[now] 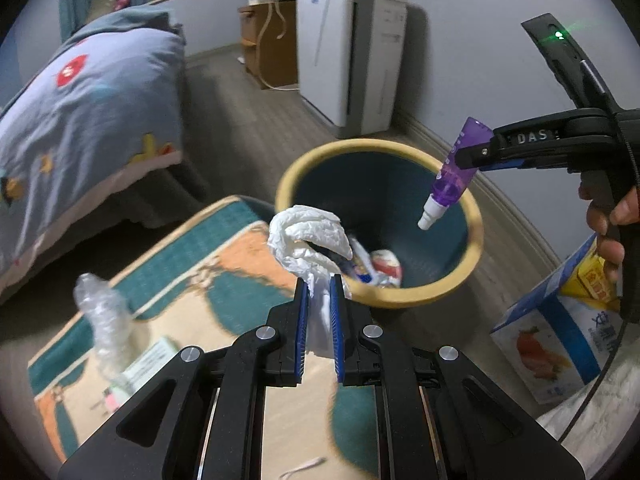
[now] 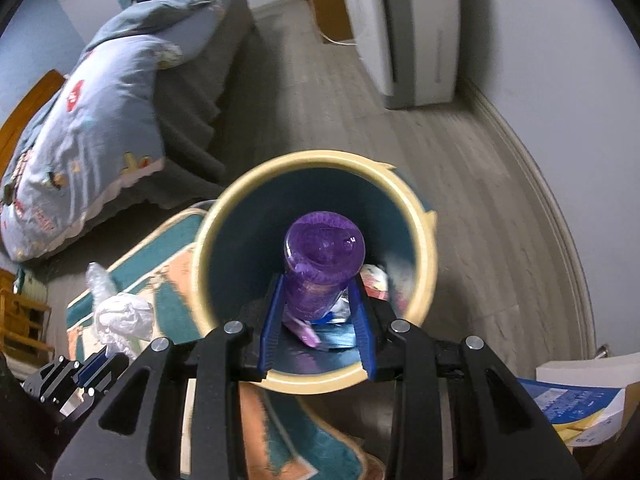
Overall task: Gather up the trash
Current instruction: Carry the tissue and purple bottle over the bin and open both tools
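Bedroom floor of grey planks, with a patterned rug (image 1: 208,280) at 8 o'clock from the bin (image 1: 472,240) and a bed (image 1: 80,120) at 10 o'clock. White appliance (image 1: 348,52) against the wall at 12 o'clock.

Left gripper (image 1: 319,284) clamped on a crumpled white tissue (image 1: 308,236), held just over the near rim of the bin, at its 7 o'clock edge. Same tissue (image 2: 124,320) seen from the right wrist view, beside the bin at 8 o'clock.

Right gripper (image 2: 318,284) clamped on a purple bottle (image 2: 320,264), directly above the bin opening (image 2: 224,216). From the left wrist view, bottle (image 1: 456,168) tilted with the white nozzle down, over the 2 o'clock side of the bin.

Inside the bin, some wrappers (image 1: 384,268) at the bottom. Crushed clear bottle (image 1: 104,316) lying on the rug at 8 o'clock. Blue carton (image 1: 560,332) on the floor at 4 o'clock.
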A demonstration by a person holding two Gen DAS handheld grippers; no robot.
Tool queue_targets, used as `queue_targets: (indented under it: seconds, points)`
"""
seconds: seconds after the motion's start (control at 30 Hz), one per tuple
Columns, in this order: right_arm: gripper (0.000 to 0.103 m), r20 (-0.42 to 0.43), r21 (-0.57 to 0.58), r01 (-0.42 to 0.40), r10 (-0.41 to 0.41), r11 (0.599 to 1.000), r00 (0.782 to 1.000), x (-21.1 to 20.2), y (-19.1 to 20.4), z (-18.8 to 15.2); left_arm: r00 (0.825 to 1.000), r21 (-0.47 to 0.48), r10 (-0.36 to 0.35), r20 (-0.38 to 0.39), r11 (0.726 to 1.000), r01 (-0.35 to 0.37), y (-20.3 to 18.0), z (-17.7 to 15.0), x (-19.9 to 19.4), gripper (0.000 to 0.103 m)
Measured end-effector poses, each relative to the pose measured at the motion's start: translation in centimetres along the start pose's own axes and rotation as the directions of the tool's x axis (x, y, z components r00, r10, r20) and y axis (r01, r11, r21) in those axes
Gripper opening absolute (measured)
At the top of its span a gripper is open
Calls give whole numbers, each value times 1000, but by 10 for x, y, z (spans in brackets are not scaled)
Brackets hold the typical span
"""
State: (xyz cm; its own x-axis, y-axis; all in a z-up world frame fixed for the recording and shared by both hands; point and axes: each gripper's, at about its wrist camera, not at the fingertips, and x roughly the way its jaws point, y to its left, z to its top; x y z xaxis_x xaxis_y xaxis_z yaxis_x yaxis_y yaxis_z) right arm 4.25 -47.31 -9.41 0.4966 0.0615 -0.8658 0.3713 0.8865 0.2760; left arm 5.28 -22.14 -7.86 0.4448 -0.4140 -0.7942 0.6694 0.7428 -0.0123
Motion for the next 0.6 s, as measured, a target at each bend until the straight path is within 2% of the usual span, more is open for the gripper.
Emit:
queue_targets:
  seconds: [0.23,0.6]
  points:
    - [32,-37,50,35,-33,998,999,10,-24,-1,999,11,-41,-25,999,41,-23,9,28,12]
    - [32,-93,0,54,-54,999,994,23,-22,-6,995,39,-36,-98,998,40,-41,8,66,12]
